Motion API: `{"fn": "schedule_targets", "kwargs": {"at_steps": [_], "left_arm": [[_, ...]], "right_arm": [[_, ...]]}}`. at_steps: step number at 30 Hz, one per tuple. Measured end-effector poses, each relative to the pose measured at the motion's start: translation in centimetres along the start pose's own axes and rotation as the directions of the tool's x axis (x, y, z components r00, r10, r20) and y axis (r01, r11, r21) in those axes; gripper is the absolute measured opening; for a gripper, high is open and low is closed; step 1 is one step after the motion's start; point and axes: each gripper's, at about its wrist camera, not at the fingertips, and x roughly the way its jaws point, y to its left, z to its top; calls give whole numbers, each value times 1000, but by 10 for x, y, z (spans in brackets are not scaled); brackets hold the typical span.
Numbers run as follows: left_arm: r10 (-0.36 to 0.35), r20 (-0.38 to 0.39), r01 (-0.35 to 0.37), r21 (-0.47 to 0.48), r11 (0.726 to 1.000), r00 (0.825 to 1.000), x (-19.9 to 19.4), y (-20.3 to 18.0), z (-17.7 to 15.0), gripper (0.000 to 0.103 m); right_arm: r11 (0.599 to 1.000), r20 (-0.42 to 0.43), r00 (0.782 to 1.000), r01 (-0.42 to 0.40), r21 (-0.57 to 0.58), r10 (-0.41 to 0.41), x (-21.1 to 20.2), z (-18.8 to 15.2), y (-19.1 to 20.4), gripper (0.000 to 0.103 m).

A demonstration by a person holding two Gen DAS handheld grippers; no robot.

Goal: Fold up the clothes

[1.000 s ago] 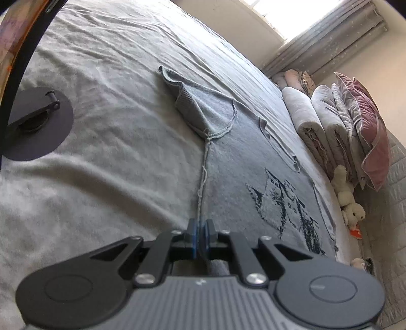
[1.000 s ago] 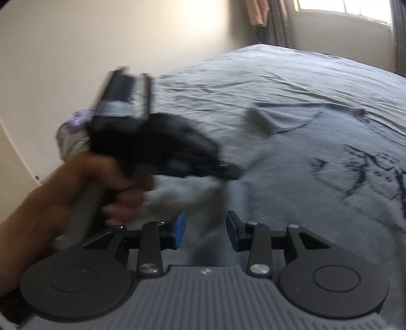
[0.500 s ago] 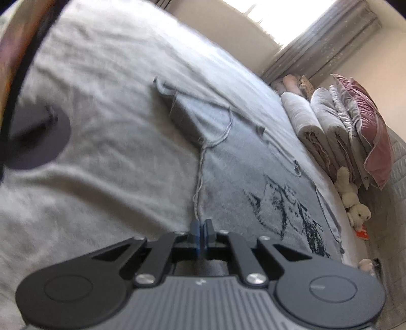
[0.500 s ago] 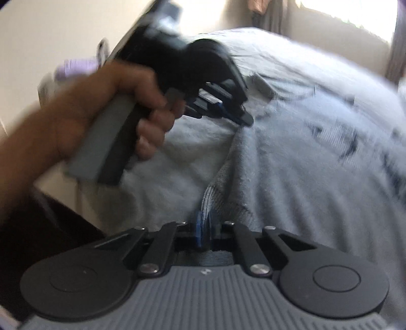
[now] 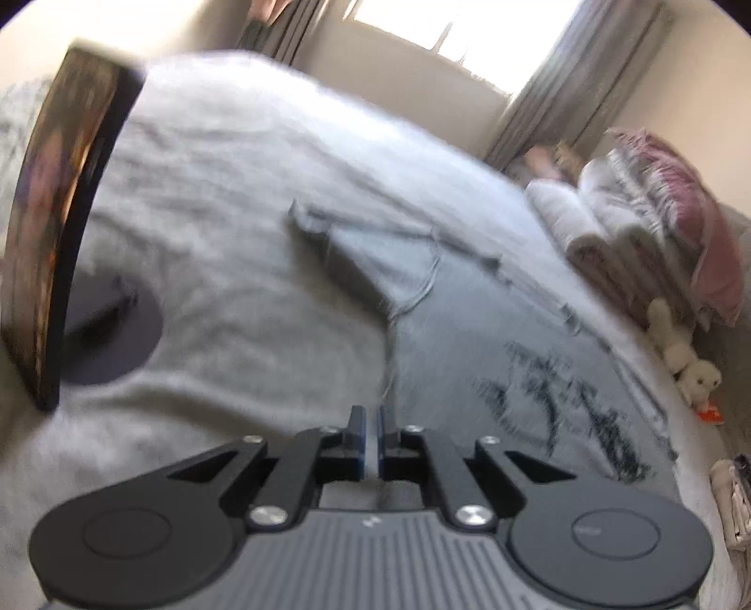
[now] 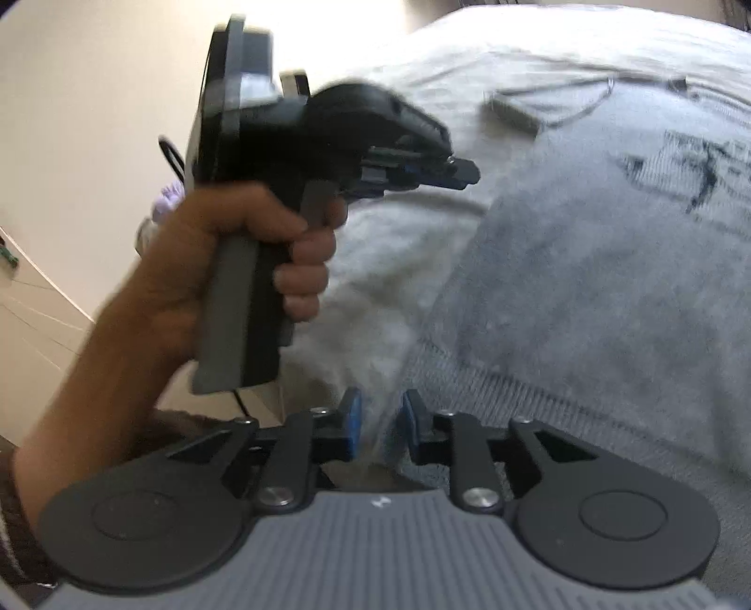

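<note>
A grey knit sweater (image 5: 469, 328) with a dark printed pattern lies spread on the pale bedcover (image 5: 234, 211). My left gripper (image 5: 373, 436) is shut on the sweater's side edge, whose seam runs straight into the pads. The right wrist view shows that left gripper (image 6: 462, 174) held by a hand (image 6: 263, 244), raised above the bed beside the sweater (image 6: 586, 281). My right gripper (image 6: 379, 431) is at the ribbed hem, its blue pads apart with a blurred strip of hem fabric between them.
Rolled blankets and a pink pillow (image 5: 657, 234) are stacked along the bed's far right, with a plush toy (image 5: 680, 356) below them. A dark-edged panel (image 5: 51, 225) fills the left edge, and a round shadow (image 5: 108, 338) lies on the bedcover. A curtained window (image 5: 446, 28) is behind.
The right gripper went from open to shut on the hem, and its pads now stand apart again. The left gripper has lifted and swung, still holding the sweater's edge.
</note>
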Motion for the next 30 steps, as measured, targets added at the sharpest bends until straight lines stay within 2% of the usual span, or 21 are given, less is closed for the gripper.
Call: {"fn": "schedule_targets", "kwargs": {"at_steps": [3, 5, 6, 9, 12, 14, 17, 20, 23, 27, 30], "left_arm": [[-84, 14, 84, 47, 995, 996, 2, -13, -2, 3], [-135, -3, 135, 103, 985, 991, 7, -25, -8, 4], [-156, -13, 156, 132, 979, 988, 9, -30, -13, 5], [-187, -55, 195, 224, 955, 981, 18, -45, -31, 11], [-140, -127, 174, 317, 932, 982, 27, -51, -53, 16], [-126, -131, 168, 389, 906, 983, 24, -53, -62, 17], [-113, -168, 178, 449, 876, 979, 11, -53, -61, 17], [-99, -167, 167, 462, 871, 981, 2, -47, -52, 18], [-50, -84, 80, 404, 911, 995, 15, -39, -37, 32], [33, 31, -41, 296, 954, 999, 35, -29, -15, 34], [78, 61, -90, 213, 973, 995, 55, -20, -2, 34]], "right_arm": [[999, 77, 996, 53, 2, -53, -21, 3, -15, 31], [988, 139, 978, 150, 35, -153, -35, 6, -30, 35], [979, 160, 965, 200, 49, -205, -40, 6, -39, 36], [926, 211, 902, 366, 92, -378, -51, 5, -68, 39], [873, 196, 851, 472, 121, -487, -55, -6, -93, 40], [850, 160, 835, 512, 126, -526, -47, -18, -104, 42], [855, 175, 837, 506, 115, -518, -56, -42, -104, 55], [862, 173, 844, 498, 95, -507, -65, -47, -100, 56], [871, 178, 853, 483, 85, -491, -63, -30, -103, 56], [891, 219, 864, 442, 102, -454, -59, 0, -109, 56], [912, 243, 880, 399, 90, -409, -53, 24, -111, 56]]}}
